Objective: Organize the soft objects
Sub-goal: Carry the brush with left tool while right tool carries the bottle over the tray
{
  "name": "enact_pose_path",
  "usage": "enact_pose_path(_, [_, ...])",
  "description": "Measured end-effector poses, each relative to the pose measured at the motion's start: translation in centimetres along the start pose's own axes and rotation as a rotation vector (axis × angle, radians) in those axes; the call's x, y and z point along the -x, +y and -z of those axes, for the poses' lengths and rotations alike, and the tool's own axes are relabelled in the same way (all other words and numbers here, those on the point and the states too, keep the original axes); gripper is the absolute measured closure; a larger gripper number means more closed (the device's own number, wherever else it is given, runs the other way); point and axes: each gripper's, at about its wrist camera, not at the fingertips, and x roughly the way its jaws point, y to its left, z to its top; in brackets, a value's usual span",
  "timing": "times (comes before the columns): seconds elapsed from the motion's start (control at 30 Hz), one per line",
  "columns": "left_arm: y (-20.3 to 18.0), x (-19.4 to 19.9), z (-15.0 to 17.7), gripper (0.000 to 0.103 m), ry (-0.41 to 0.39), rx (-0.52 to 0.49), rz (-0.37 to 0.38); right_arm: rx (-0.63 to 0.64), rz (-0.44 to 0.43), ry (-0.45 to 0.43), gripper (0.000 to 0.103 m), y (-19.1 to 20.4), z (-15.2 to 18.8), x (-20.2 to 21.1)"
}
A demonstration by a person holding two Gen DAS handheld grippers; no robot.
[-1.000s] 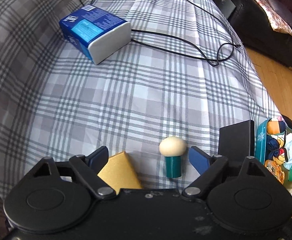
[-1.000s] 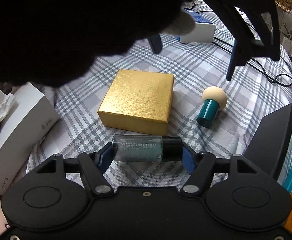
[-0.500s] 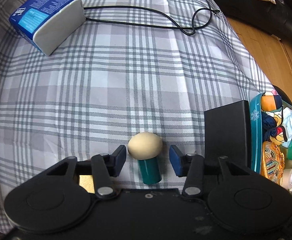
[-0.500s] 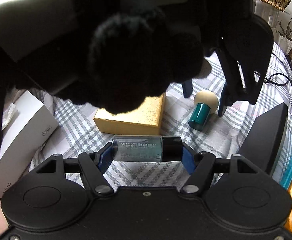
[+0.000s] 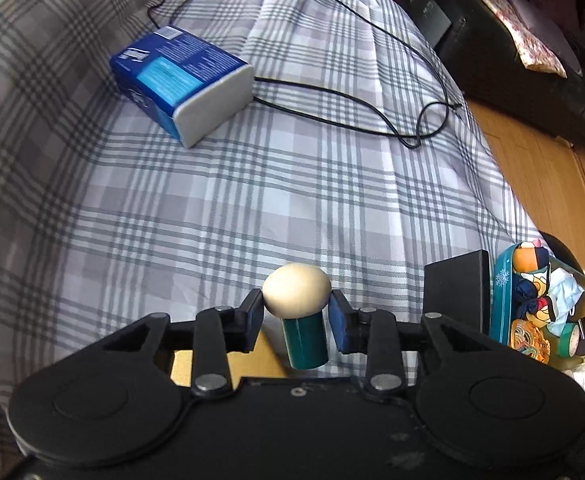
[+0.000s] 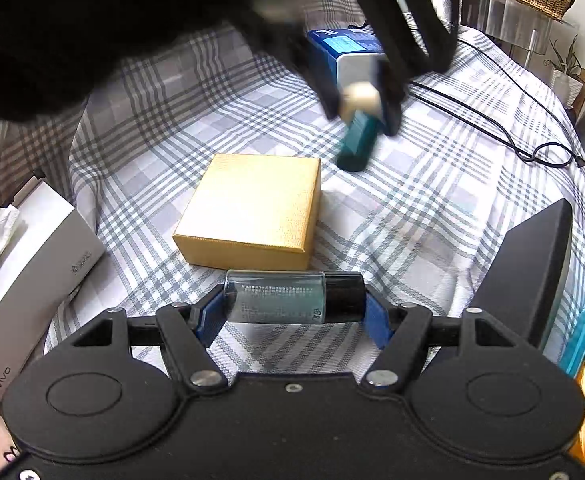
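Your left tool [image 5: 296, 312] is clamping the sponge [image 5: 296, 294] by its cream head, with the teal handle hanging below the pads and clear of the bed [image 5: 252, 184]. In the right wrist view that sponge [image 6: 358, 120] is hanging tilted and blurred above the plaid sheet, toward the far side of the bed [image 6: 432, 216].

On the bed's left side, a blue tissue pack [image 5: 180, 80] is lying toward the far edge, with a black cable [image 5: 372, 100] looping beside it to the right. A gold box [image 6: 252, 212] is sitting near the bed's middle, with a white box [image 6: 32, 284] at the left edge.

Your right tool [image 6: 294, 310] is gripping a bottle [image 6: 280, 298] end to end, lying crosswise between the pads, black cap to the right, just in front of the gold box.

At the bed's right edge a black panel [image 6: 532, 280] is standing tilted, and beyond it a teal-rimmed bin [image 5: 504, 300] is holding colourful soft items [image 5: 540, 292].
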Motion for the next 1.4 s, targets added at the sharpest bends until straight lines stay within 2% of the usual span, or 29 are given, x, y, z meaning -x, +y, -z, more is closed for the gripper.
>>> enact_pose_path(0.13, [2.4,3.2,1.7,0.071,-0.042,0.062,-0.018,-0.013,0.006,-0.007,0.037,-0.1,0.3,-0.2])
enact_pose_path(0.3, [5.0,5.4,5.1,0.071,-0.051,0.121,-0.046,-0.029,0.005,-0.023,0.037,0.0,0.7,0.3])
enact_pose_path(0.57, [6.2,7.2,10.3,0.071,-0.040,0.161,-0.073,-0.012,0.016,-0.071,0.038,1.4,1.2,2.6])
enact_pose_path(0.73, [5.5,8.0,11.9,0.071,-0.048,0.149,-0.062,-0.141,0.039,-0.139,0.038,0.8,1.4,5.5])
enact_pose_path(0.93, [1.9,8.4,11.9,0.071,-0.064,0.070,-0.029,-0.410,0.164,-0.240,0.038,-2.6,2.8,10.6])
enact_pose_path(1.03, [-0.9,8.4,11.6,0.070,-0.070,0.011,-0.003,-0.514,0.262,-0.275,0.038,-5.0,3.7,13.4])
enact_pose_path(1.23, [-7.6,8.0,10.6,0.070,-0.074,-0.105,0.065,-0.669,0.496,-0.279,0.038,-10.6,4.8,18.2])
enact_pose_path(1.4, [-13.3,7.0,10.0,0.070,-0.054,-0.193,0.131,-0.795,0.609,-0.273,0.038,-14.6,6.2,20.0])
